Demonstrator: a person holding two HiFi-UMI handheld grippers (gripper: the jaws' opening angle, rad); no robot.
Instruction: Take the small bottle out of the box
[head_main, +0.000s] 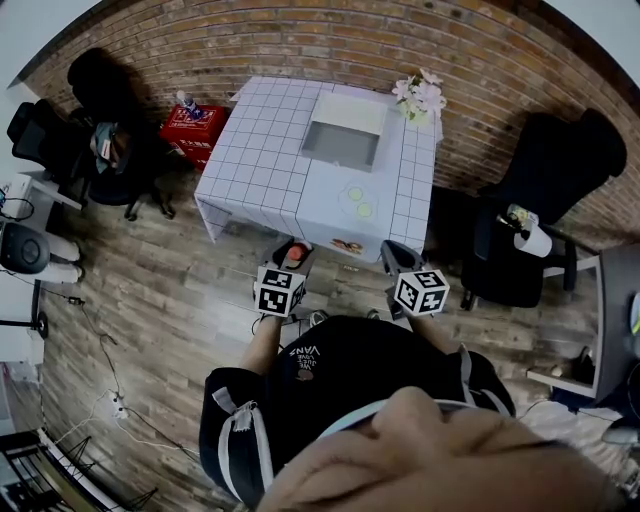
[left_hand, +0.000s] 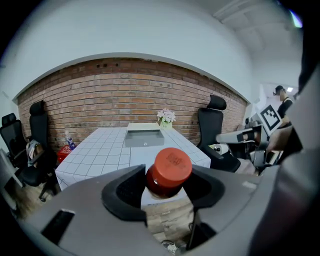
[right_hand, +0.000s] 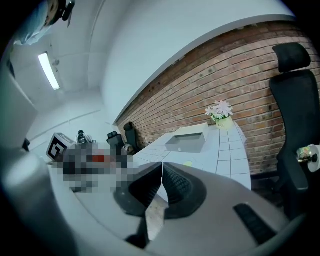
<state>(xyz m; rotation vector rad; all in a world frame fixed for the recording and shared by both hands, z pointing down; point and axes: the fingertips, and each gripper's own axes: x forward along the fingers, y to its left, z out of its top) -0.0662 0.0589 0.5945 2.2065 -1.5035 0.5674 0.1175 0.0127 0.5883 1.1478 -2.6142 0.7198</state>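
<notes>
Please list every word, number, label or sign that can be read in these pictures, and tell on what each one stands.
No text can be read for certain.
Red cap of the small bottle: raised marks, too blurred.
Red box on the floor: white print, too small.
Dark shirt: white print, too small.
Marker cubes: black-and-white patterns, no words.

The small bottle (left_hand: 169, 169) in your left gripper (left_hand: 167, 184) has a matt orange-red plastic cap and a glossy dark body. The gripper's shell looks like smooth grey plastic, its jaws black and ribbed. A white grid-printed cloth (head_main: 255, 160) covers the table (head_main: 215, 215). The floor (head_main: 170, 300) is grained wood and the wall (head_main: 300, 40) is rough brick.
</notes>
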